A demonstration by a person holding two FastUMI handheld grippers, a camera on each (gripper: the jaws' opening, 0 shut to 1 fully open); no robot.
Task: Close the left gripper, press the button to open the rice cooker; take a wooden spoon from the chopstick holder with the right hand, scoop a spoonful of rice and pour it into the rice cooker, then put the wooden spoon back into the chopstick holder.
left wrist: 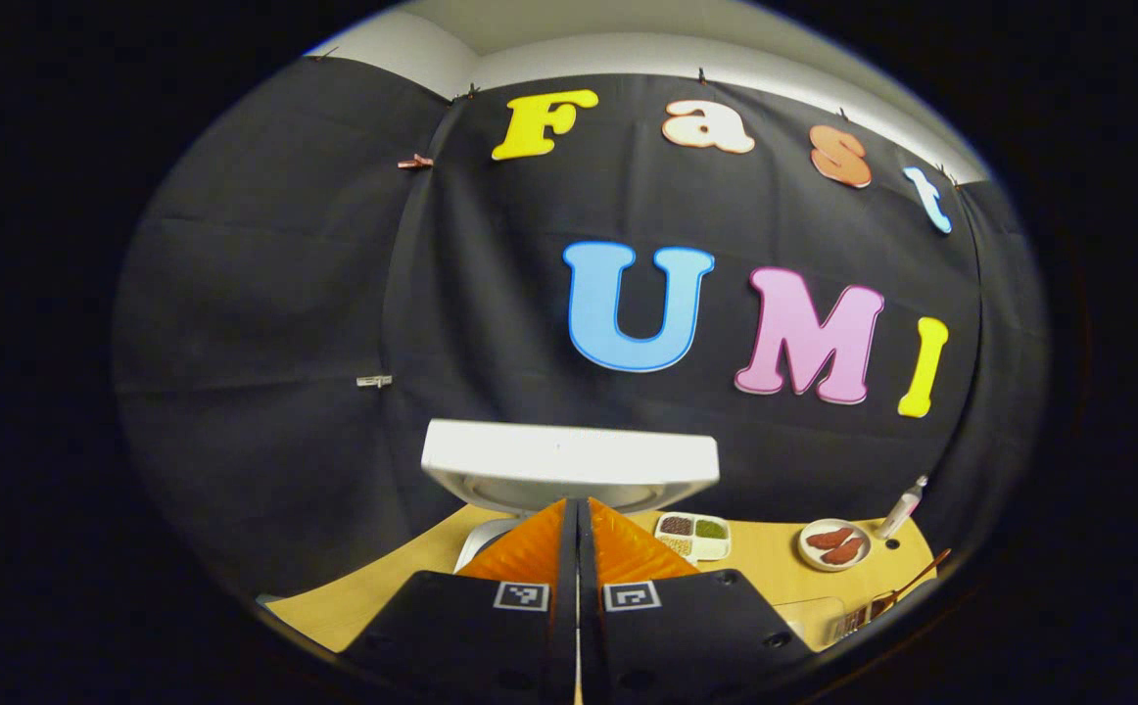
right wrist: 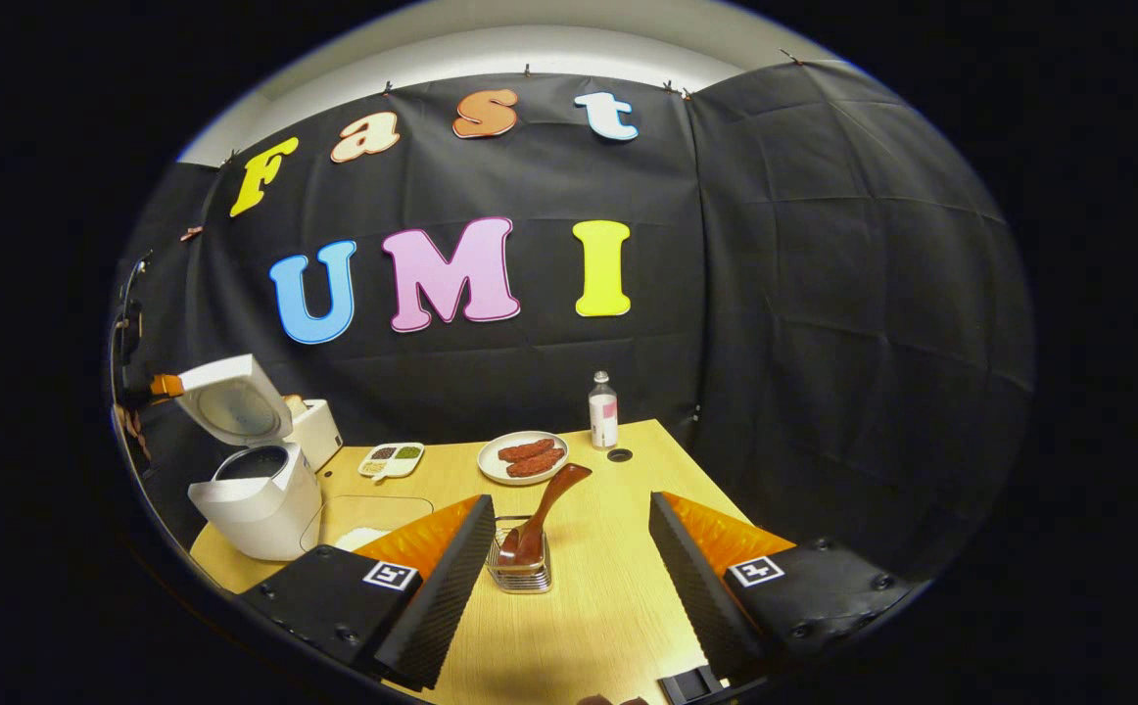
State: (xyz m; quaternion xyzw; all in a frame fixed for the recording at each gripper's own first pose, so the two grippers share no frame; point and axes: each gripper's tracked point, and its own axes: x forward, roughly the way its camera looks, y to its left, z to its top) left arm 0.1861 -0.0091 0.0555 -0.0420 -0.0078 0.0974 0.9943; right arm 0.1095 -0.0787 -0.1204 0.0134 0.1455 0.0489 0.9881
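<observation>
Standing open at the left end of the desk, the rice cooker is seen in the right gripper view with its lid tilted up and back and the dark inner pot exposed. In the left gripper view the lid's white edge is seen just beyond the left hand-held gripper, whose fingers are pressed together with nothing between them.

The right hand-held gripper is held with its fingers spread wide apart. Between them, farther along the desk and untouched, the wire chopstick holder is seen, with the wooden spoon standing in it, handle leaning up and to the right.

Behind the holder a white plate with reddish-brown pieces is placed, and a small bottle stands upright just beyond it near the wall. A divided tray of grains lies to the plate's left. A clear container with something white in it rests beside the cooker.
</observation>
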